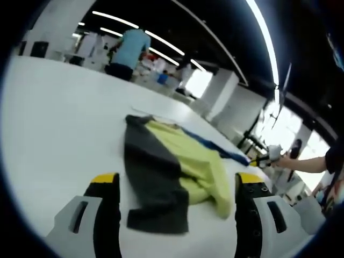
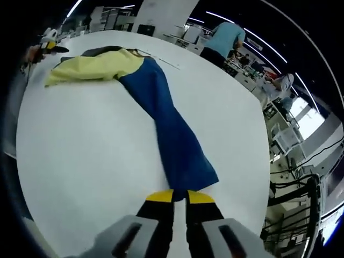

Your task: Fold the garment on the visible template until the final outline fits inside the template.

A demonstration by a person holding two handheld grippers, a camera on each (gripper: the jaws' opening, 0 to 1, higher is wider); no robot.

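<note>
A garment lies crumpled on the white table (image 1: 59, 123), with a dark grey part (image 1: 153, 177), a yellow-green part (image 1: 201, 166) and a blue part (image 1: 215, 146). My left gripper (image 1: 177, 180) is open, its yellow-tipped jaws standing wide to either side of the grey part's near end. In the right gripper view the long blue part (image 2: 169, 129) stretches from the yellow part (image 2: 97, 65) towards me. Its near end runs between the jaws of my right gripper (image 2: 180, 196), which is shut on it. A thin dark line (image 2: 161, 60) marks the table beyond the garment. The right gripper (image 1: 263, 159) shows at the blue part's far end.
A person in a light blue shirt (image 1: 131, 48) (image 2: 223, 37) stands behind the table's far edge among desks. A hand (image 1: 287, 160) holds the right gripper. Racks and cables (image 2: 301, 188) stand past the table's right edge. Bare tabletop (image 2: 80, 145) spreads left of the blue part.
</note>
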